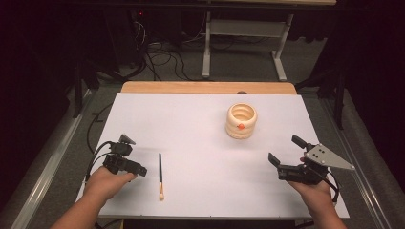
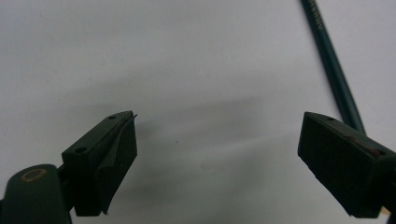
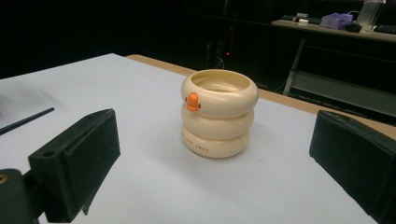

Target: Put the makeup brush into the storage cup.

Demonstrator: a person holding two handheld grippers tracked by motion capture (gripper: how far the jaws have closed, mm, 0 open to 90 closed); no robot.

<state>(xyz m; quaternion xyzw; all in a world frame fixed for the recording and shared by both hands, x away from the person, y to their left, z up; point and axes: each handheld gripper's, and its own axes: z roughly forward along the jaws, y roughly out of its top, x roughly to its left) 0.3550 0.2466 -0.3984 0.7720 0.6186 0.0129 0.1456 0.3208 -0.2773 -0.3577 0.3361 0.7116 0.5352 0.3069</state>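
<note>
The brush lies flat on the white sheet, near the person's edge, its dark handle pointing away and its pale end toward the person. The left gripper rests on the sheet just to the left of the brush, not touching it. In the left gripper view the jaws stand wide apart with bare sheet between them; the handle runs past the outer side of the right-hand jaw. Nothing is held.

The cup, a cream holder of three stacked rings with an orange mark, stands upright on the far right part of the sheet, well apart from the brush. The right gripper sits near the right edge and points at the cup. Its jaws are spread wide and empty, with the cup framed between them but farther off.

Step in hand, as judged: approach to the brush, before any grasp. The likely aim is to lift the brush and stand it in the cup.

Next move calls for:
- Shifting the left gripper sideways so the handle lies between both pads, not outside one.
- Closing across the handle, near its middle, for balance.
- Keeping the pads low on the sheet, since the handle is thin and may roll away.
</note>
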